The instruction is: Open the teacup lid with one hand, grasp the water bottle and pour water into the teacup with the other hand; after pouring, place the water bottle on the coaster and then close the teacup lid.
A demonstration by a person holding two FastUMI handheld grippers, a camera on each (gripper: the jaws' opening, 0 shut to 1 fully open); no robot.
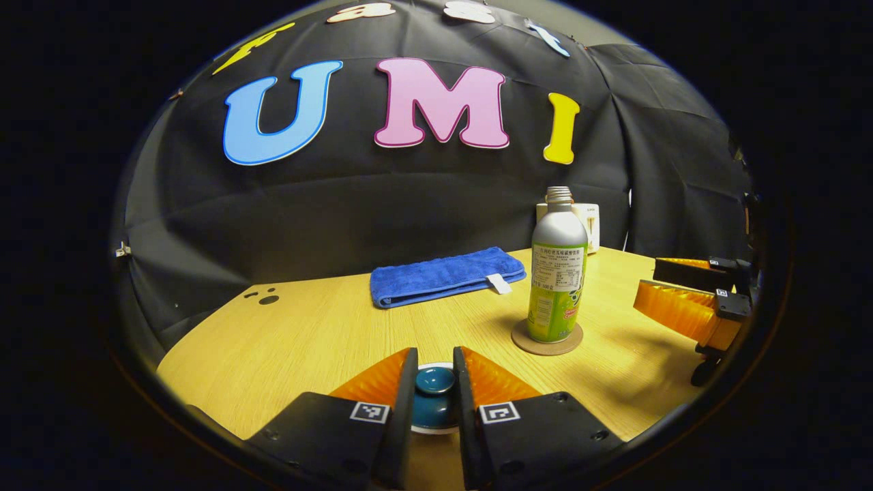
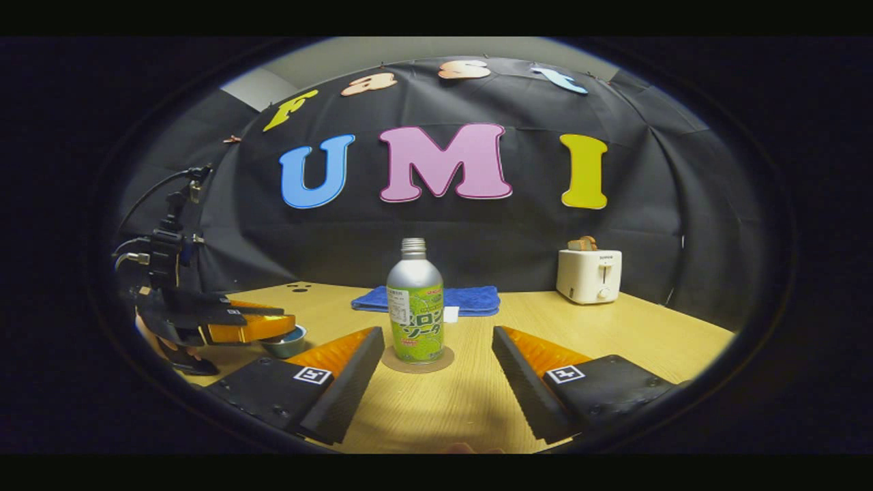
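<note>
Two fingers of the left gripper (image 1: 434, 382) sit close on either side of the lid (image 1: 435, 382) in the left gripper view, the dark blue knob framed right between them; whether they press on it I cannot tell. Under the lid, the cup (image 1: 436, 417) rests on the table (image 1: 300, 341), its pale rim just peeking out. Over to the right, the bottle (image 1: 558, 273) stands upright on the coaster (image 1: 547, 339), cap off, well apart from the cup. Behind it, a folded blue towel (image 1: 443, 275) lies flat, and a white toaster (image 1: 590, 221) pokes out past the bottle's shoulder. At the far right edge the right gripper (image 1: 682, 290) comes in, its fingers parted, apart from the bottle.

Now the right gripper view. The right gripper (image 2: 436, 365) is spread wide, nothing between its fingers, and the bottle (image 2: 415, 307) stands dead centre beyond the gap, upright on the coaster (image 2: 418, 360). The fingers are clear of it on both sides. The towel (image 2: 470, 300) lies behind the bottle, the toaster (image 2: 589, 275) back right on the table (image 2: 614, 327). At left, the left gripper (image 2: 269, 326) hangs low over the cup (image 2: 286, 342), its fingers covering the lid; a bit of a hand (image 2: 153, 341) shows beneath it.
</note>
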